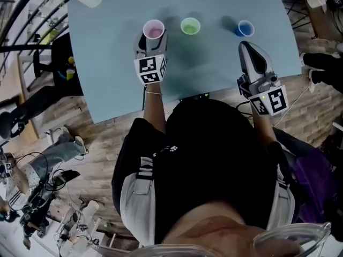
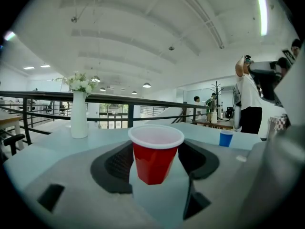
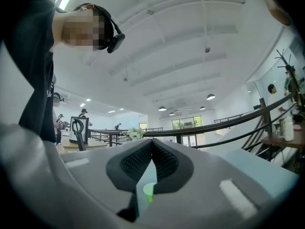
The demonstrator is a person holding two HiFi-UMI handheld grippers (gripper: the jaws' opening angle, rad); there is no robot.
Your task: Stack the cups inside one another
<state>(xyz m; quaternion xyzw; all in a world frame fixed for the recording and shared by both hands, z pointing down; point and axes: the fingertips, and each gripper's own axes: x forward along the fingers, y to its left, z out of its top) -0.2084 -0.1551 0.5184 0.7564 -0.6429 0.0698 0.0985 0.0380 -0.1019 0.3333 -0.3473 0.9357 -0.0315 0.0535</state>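
Red cup (image 2: 153, 162) stands upright, clamped in the left tongs (image 1: 152, 42). The right tongs (image 3: 152, 146) are pressed together and empty, green cup (image 3: 148, 192) beyond their tips.

1. Head view is dim; the pale table (image 1: 107, 63) is its brightest area, the floor (image 1: 96, 138) murky.
2. A soft shadow lies left of the blue cup (image 1: 245, 28).
3. Both gripper views are bright, lit by a ceiling strip light (image 2: 261, 14) and round lamps (image 2: 146, 85), with black corners.
4. Wide-angle distortion bows the railing (image 2: 47, 97).
5. The red cup (image 2: 156, 154) looks sharp; distant people (image 2: 249, 99) are soft.
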